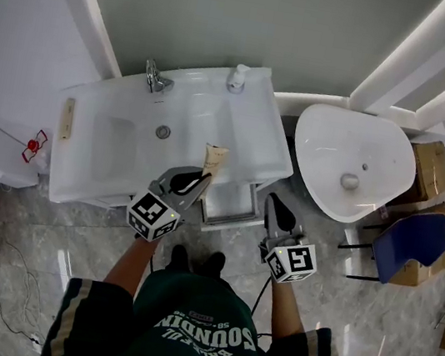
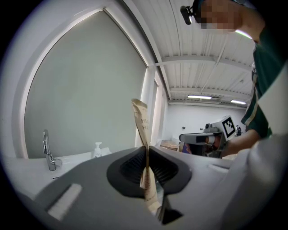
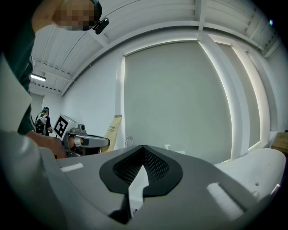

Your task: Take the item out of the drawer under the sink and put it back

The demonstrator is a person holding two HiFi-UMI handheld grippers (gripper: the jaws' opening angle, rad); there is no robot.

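Note:
My left gripper (image 1: 201, 179) is shut on a flat tan paper packet (image 1: 213, 161) and holds it upright over the front edge of the white sink unit (image 1: 253, 148). In the left gripper view the packet (image 2: 142, 128) stands edge-on, pinched between the dark pads of that gripper (image 2: 146, 152). Below the sink's front the white drawer (image 1: 233, 206) stands pulled out. My right gripper (image 1: 275, 203) hovers just right of the drawer, shut with nothing in it; in its own view the right gripper's (image 3: 143, 147) tips meet. The left gripper (image 3: 85, 141) and packet (image 3: 113, 128) show at that view's left.
A faucet (image 1: 156, 77) and a soap bottle (image 1: 238, 77) stand at the sink's back. A large white basin (image 1: 351, 165) sits to the right, with a blue chair (image 1: 410, 242) and cardboard boxes (image 1: 431, 166) beyond. Cables (image 1: 8, 298) lie on the marble floor at the left.

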